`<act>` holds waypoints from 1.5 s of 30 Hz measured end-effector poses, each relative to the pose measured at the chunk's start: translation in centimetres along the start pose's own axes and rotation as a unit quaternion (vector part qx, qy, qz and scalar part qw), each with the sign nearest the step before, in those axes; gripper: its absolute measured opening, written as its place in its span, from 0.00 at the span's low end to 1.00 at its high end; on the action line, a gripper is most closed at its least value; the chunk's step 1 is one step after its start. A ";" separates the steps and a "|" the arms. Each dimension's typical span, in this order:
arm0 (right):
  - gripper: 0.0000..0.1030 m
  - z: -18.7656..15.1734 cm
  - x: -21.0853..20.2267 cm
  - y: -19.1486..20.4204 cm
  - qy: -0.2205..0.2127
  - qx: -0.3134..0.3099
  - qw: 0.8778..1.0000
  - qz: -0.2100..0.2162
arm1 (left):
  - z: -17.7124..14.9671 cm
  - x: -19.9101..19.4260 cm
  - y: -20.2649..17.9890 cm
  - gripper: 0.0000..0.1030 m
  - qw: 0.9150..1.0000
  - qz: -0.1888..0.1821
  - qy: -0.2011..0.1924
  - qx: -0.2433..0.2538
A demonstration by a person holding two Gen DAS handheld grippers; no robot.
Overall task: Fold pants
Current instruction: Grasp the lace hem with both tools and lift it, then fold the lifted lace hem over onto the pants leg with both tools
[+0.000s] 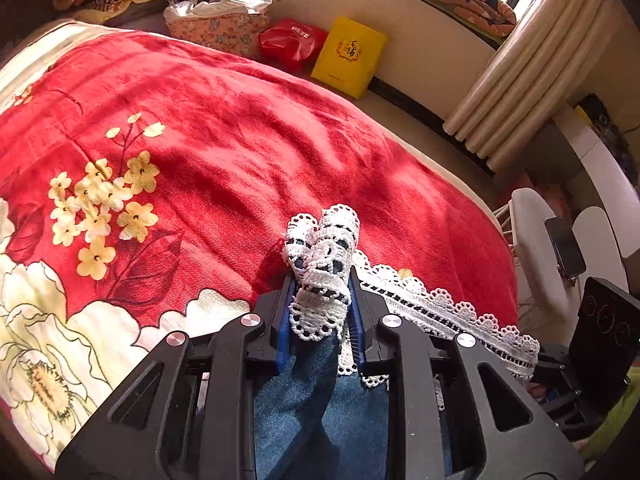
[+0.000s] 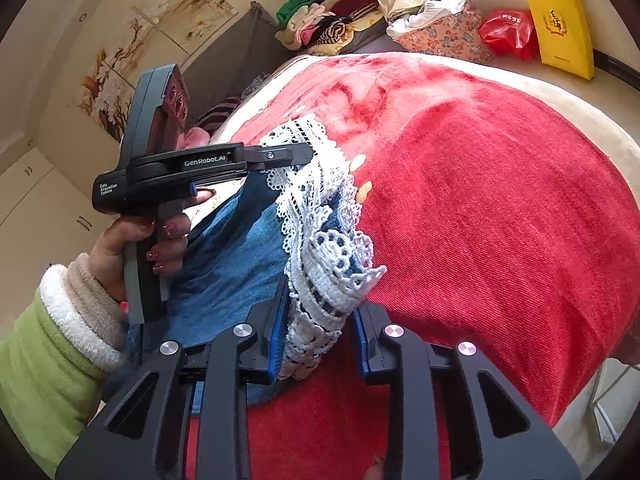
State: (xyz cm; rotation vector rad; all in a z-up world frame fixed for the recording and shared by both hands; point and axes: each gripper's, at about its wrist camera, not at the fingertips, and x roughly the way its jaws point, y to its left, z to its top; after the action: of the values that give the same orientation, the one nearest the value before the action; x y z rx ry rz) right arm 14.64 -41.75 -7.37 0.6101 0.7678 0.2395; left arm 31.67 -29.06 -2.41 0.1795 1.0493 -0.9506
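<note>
A bed covered by a red plush blanket [image 1: 248, 128] printed with large cream and yellow flowers fills most of both views. Behind it, along the far wall, stand a flat yellow paper bag [image 1: 349, 56], a crumpled red plastic bag [image 1: 292, 42] and a floral-patterned fabric box [image 1: 218, 32] stuffed with white plastic, with a heap of mixed clothes [image 2: 320, 28] further back (the heap sits by the bed's head end).

The blue denim pants [image 2: 236, 256] with white crochet lace hems lie at the near edge of the blanket, lifted and bunched between the two tools. A strip of the white lace trim [image 1: 436, 308] runs along the blanket from one tool toward the other.

In the right wrist view a hand [image 2: 132, 248] in a green quilted sleeve with a white fleece cuff grips the handle of the left gripper [image 2: 308, 152], whose black fingers reach into the lace from the side. In its own view the left gripper [image 1: 320, 316] has its blue pads closed on a gathered wad of lace hem, with denim hanging below between the jaws.

The right gripper [image 2: 320, 340] has its jaws drawn in around the other bunch of lace hem; the left pad presses the lace, while on the right side a small gap shows beside the fabric, so I cannot tell whether the clamp is firm.
</note>
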 end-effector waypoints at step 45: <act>0.25 -13.1 7.4 22.6 0.127 -0.364 0.921 0.062 | -21.4 -19.8 12.9 0.62 0.939 -0.054 -0.164 -0.297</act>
State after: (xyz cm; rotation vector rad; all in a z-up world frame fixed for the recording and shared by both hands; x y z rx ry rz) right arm 10.91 -14.93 -5.48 -0.0874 0.8196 0.6945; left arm 24.01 1.90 -1.60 -0.5271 0.9935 -0.6909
